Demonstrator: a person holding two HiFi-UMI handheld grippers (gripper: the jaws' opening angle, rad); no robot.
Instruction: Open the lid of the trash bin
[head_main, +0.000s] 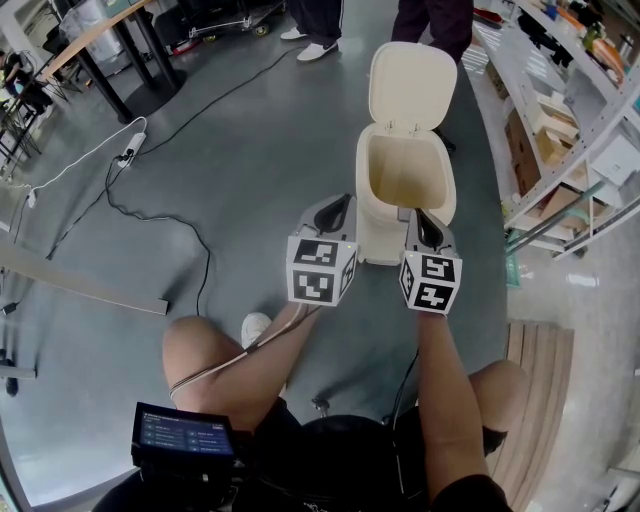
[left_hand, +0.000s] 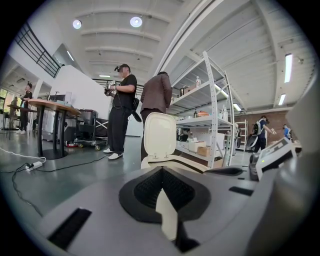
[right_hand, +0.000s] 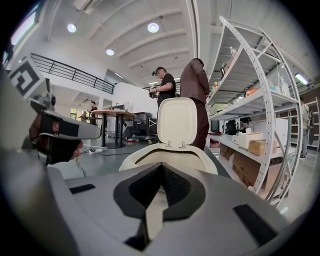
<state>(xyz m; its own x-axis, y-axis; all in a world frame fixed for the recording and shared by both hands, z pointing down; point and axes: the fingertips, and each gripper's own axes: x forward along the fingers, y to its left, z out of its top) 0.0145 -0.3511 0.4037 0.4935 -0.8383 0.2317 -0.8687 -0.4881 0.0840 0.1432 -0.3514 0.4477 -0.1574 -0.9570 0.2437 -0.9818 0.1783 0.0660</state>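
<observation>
Beside the metal shelving (head_main: 560, 130), cream plastic trash bin (head_main: 378, 235) with lid (head_main: 412, 85) upright, apparently resting open unaided; my left gripper (head_main: 338, 206) and right gripper (head_main: 425, 222), both closed empty, hover at its front rim.

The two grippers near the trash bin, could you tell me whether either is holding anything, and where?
Neither holds anything: the left gripper and the right gripper have fingers together, empty, by the trash bin.

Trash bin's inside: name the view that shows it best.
Head view: it looks down into the open trash bin, showing its inside walls. Both gripper views sit low and show only the rim and the raised lid.
</observation>
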